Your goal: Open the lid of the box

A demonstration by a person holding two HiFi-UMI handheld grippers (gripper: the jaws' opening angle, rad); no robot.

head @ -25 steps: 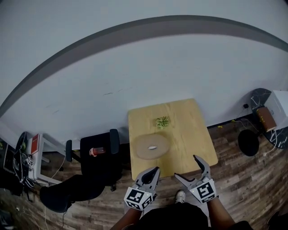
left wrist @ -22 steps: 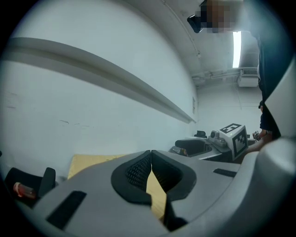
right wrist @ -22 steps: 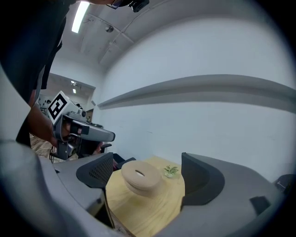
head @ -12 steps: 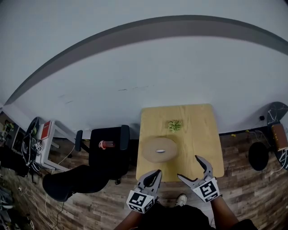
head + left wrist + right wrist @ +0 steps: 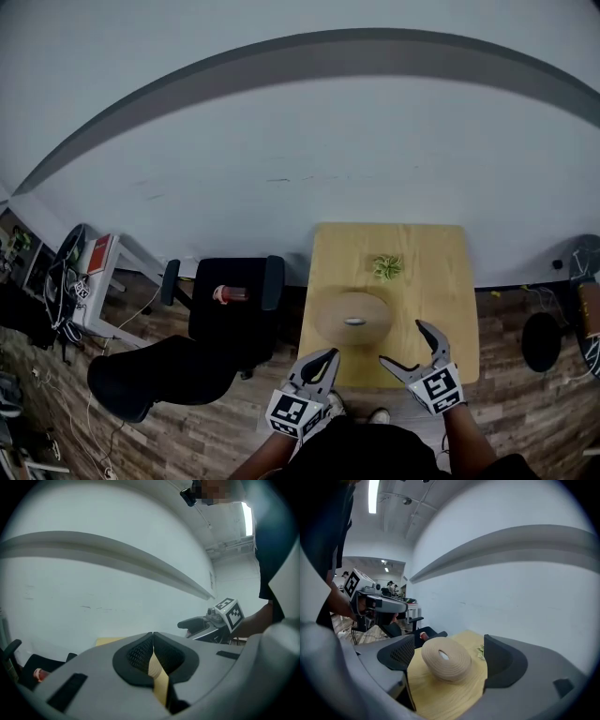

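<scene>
Judged as approach stage, lid not yet touched. Round tan ribbed box (image 5: 352,319), pale oval spot at top centre, lid apparently seated, near front middle of wooden bench (image 5: 441,281). Right gripper (image 5: 405,344) short of box, jaws wide apart, empty, box framed between them. Left gripper (image 5: 323,364) by bench's front edge, jaws pressed together, nothing held. Next, likely: advance right jaws over lid, close on rim, lift straight.

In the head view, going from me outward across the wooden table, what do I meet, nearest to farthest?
Left gripper, shut, and right gripper, open, side by side nearest → round tan woven lidded box → small green leafy sprig → pale wall.
</scene>
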